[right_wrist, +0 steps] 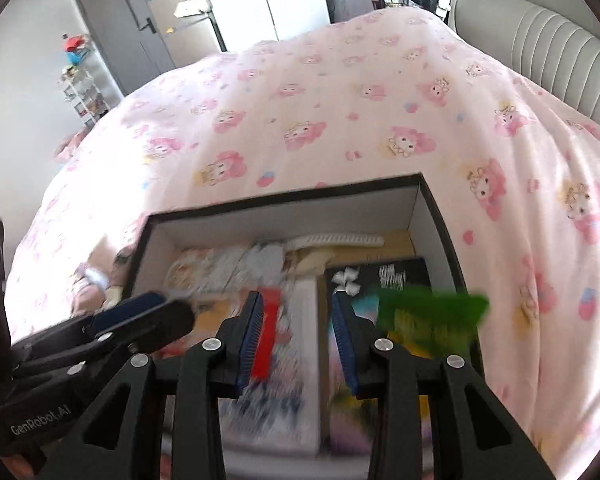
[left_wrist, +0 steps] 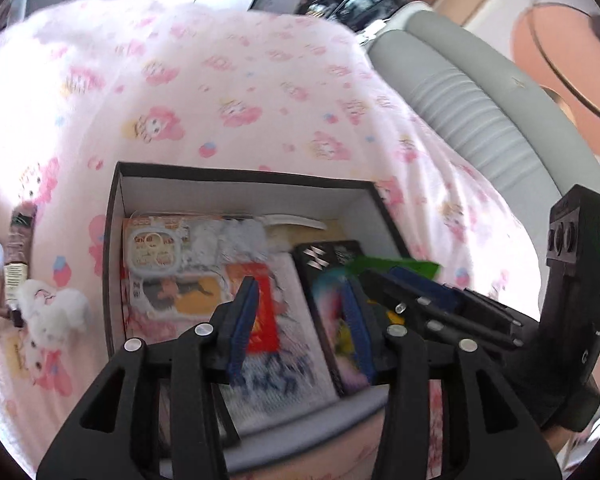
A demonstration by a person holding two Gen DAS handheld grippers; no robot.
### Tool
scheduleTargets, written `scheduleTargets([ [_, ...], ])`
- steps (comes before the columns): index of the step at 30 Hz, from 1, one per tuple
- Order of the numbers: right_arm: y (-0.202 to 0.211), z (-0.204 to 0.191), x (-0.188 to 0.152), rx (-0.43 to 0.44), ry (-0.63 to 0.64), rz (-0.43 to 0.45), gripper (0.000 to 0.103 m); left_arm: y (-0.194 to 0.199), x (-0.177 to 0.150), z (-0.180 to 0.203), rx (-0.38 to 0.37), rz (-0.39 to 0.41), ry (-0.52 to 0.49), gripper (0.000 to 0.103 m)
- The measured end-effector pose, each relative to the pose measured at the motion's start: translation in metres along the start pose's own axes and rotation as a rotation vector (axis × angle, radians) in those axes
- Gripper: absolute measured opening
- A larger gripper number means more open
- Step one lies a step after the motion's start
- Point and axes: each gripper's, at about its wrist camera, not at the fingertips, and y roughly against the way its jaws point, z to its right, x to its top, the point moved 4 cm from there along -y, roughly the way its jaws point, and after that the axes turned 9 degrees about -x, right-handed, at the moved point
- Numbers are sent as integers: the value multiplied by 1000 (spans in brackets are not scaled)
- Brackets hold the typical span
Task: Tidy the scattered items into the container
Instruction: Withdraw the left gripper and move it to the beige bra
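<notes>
A black box with white inner walls (left_wrist: 116, 216) (right_wrist: 432, 208) sits on the pink patterned bedspread and holds several packets, a black booklet (left_wrist: 332, 256) (right_wrist: 396, 272) and a white comb (right_wrist: 336, 239). My left gripper (left_wrist: 304, 316) hangs over the box, open and empty. My right gripper (right_wrist: 298, 332) is open over the box too; it shows from the side in the left wrist view (left_wrist: 416, 280). A blurred green packet (right_wrist: 428, 312) (left_wrist: 396, 266) lies in the air or on the box's right side, just right of the right gripper's fingers.
A white plush toy (left_wrist: 54, 310) and a dark tube (left_wrist: 18, 248) lie on the bedspread left of the box. A grey padded headboard (left_wrist: 460, 92) (right_wrist: 540, 40) runs along the right. A door and a shelf (right_wrist: 80, 88) stand at the far left.
</notes>
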Motion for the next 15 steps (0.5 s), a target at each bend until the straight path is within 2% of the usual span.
scheduleTargets([
  [8, 60, -1, -46, 10, 7, 52, 31, 54, -45, 47, -38, -11, -106, 45],
  [12, 81, -10, -62, 43, 18, 53, 31, 81, -62, 52, -43, 7, -91, 46],
  [15, 96, -23, -73, 31, 29, 79, 31, 98, -73, 49, -25, 25, -80, 47],
])
